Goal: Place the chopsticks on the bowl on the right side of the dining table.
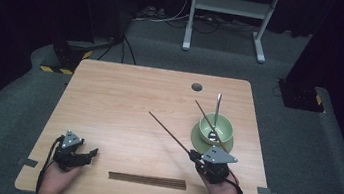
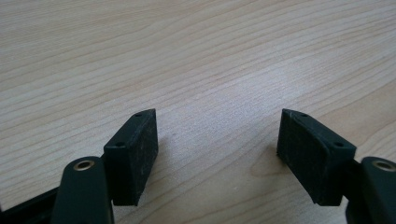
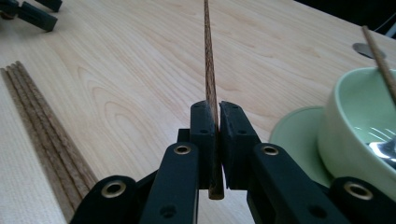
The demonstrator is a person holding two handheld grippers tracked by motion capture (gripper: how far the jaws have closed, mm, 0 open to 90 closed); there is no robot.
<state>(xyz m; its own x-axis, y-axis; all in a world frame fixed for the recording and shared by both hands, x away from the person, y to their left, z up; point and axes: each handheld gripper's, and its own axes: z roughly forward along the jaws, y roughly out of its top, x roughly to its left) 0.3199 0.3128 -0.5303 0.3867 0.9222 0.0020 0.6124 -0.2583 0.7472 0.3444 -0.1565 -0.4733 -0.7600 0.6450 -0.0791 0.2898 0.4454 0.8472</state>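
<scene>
My right gripper [image 1: 196, 156] [image 3: 218, 116] is shut on the thick end of a dark wooden chopstick [image 1: 170, 132] [image 3: 209, 70], which slants up and left over the table. A second chopstick [image 1: 209, 124] [image 3: 380, 60] rests across the pale green bowl [image 1: 224, 128] [image 3: 355, 135], which stands on a green saucer [image 1: 198, 140] [image 3: 294, 135]. A metal spoon [image 1: 217, 108] [image 3: 385, 149] sits in the bowl. My left gripper [image 1: 89, 156] [image 2: 217, 140] rests open at the near left with bare wood between its pads; it also appears far off [image 3: 28, 11].
Several more chopsticks [image 1: 147, 179] [image 3: 42, 135] lie side by side along the front edge of the wooden table [image 1: 124, 96]. A round grommet [image 1: 196, 86] sits near the far edge. Beyond the table stands a white frame [image 1: 230, 6] on grey carpet.
</scene>
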